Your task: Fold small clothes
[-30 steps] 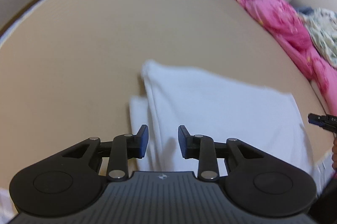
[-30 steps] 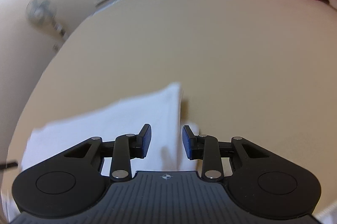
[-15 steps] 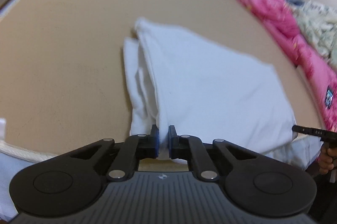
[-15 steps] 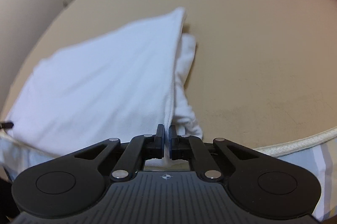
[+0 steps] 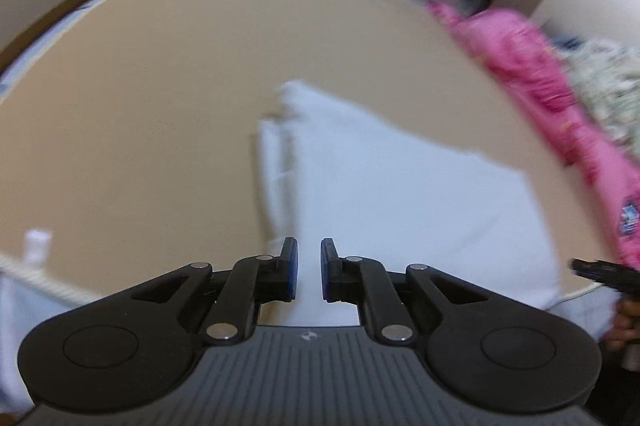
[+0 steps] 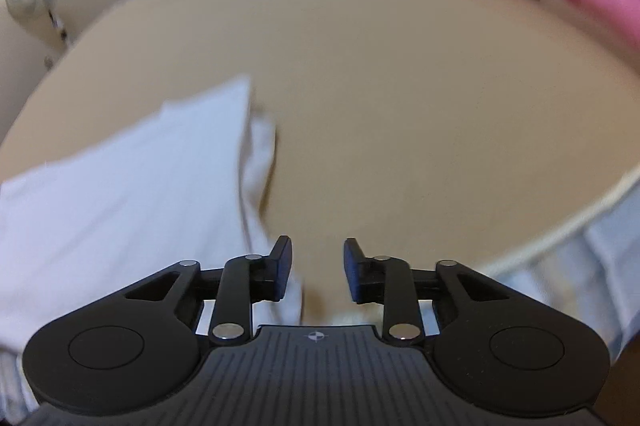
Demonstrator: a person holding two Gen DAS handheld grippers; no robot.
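Both jaws are standing parted and holding nothing — left gripper (image 5: pixel 308 268) narrowly, right gripper (image 6: pixel 317 270) wider. Folded white garment (image 5: pixel 400 201) is lying near the tan table's (image 5: pixel 140 105) front edge, looking soft, light and limp — probably best pinched at its layered side edge (image 6: pixel 256 185). Open tabletop is stretching beyond; a pink cloth pile (image 5: pixel 540 73) is crowding the right.

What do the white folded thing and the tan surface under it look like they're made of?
The white garment looks like soft knit cotton, matte: it lies in limp layers with a rounded folded edge, though blur hides the weave. The tan surface looks like smooth, matte fabric or a mat, with pale corded piping at its near edge; which one, I cannot tell.
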